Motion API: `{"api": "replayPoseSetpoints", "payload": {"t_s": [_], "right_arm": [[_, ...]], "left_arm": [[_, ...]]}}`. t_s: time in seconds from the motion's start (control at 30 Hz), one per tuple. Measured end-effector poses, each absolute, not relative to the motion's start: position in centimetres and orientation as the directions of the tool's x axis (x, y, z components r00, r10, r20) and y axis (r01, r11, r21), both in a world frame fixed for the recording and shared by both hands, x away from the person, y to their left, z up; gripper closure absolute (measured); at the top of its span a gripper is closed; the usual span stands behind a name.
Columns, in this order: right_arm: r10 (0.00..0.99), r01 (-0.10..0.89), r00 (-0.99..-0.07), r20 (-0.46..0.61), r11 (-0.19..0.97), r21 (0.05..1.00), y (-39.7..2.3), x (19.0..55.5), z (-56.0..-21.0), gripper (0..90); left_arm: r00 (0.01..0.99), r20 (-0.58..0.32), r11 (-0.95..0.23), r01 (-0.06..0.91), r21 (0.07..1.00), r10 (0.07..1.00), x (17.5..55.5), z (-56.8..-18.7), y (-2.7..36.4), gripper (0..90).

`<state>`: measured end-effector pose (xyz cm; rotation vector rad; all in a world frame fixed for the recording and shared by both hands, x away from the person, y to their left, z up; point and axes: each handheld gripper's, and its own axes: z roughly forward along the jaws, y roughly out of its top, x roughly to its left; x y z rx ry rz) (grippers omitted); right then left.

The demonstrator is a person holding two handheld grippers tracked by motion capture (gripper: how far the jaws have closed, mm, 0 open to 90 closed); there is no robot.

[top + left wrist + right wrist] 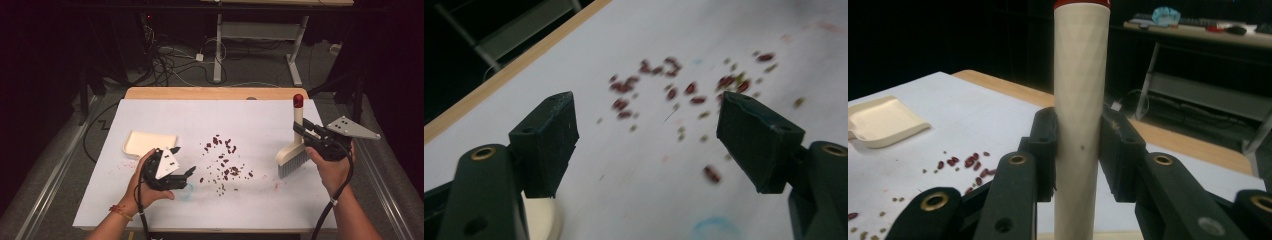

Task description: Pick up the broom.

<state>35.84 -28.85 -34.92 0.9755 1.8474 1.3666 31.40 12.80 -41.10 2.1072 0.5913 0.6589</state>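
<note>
Dustpan: lying flat at tabletop left, judged light, stiff, best taken by its rim | left tongs: standing wide, nothing being held | beans: lying scattered mid-tabletop, loose, prone to rolling | brush: being gripped mid-handle by closed right tongs, bristles down, judged light, handle rigid and smooth.

Your left gripper and right gripper are black, each topped by a grey three-cornered plate and trailing a black cable. Brass-ringed screw holes dot the jaw arms. A red-orange band circles your left wrist.
</note>
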Motion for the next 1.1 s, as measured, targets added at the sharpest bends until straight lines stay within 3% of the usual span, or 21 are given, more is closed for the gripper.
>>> {"api": "replayPoseSetpoints", "payload": {"t_s": [0.27,0.47,0.57,0.67,0.83,0.97,1.1], "right_arm": [[0.814,0.118,-0.565,-0.134,0.240,0.964,-24.0,33.9,-34.6,70.9],[0.794,0.098,-0.589,-0.153,0.258,0.961,-21.4,32.9,-35.1,70.8],[0.789,0.088,-0.592,-0.165,0.267,0.960,-20.7,32.6,-35.3,70.8],[0.788,0.081,-0.595,-0.158,0.255,0.964,-20.1,32.2,-35.4,70.8],[0.775,0.077,-0.609,-0.168,0.269,0.960,-19.2,31.8,-35.5,70.7],[0.764,0.066,-0.621,-0.175,0.274,0.959,-18.6,31.3,-35.5,70.7],[0.761,0.045,-0.621,-0.188,0.274,0.961,-18.2,30.7,-35.3,70.5]], "left_arm": [[0.863,0.207,-0.510,0.068,0.857,0.462,30.5,-39.5,4.7,23.6],[0.905,0.150,-0.482,0.067,0.874,0.398,30.9,-39.9,0.7,23.6],[0.908,0.104,-0.456,0.102,0.884,0.406,31.4,-40.4,0.2,25.2],[0.909,0.064,-0.424,0.129,0.896,0.412,31.9,-40.6,0.4,32.7],[0.906,0.070,-0.423,0.125,0.897,0.417,32.0,-40.6,0.7,39.9],[0.898,0.050,-0.416,0.152,0.896,0.436,32.6,-40.7,1.1,52.3],[0.887,0.051,-0.414,0.163,0.896,0.459,32.8,-40.8,1.4,56.2]]}}
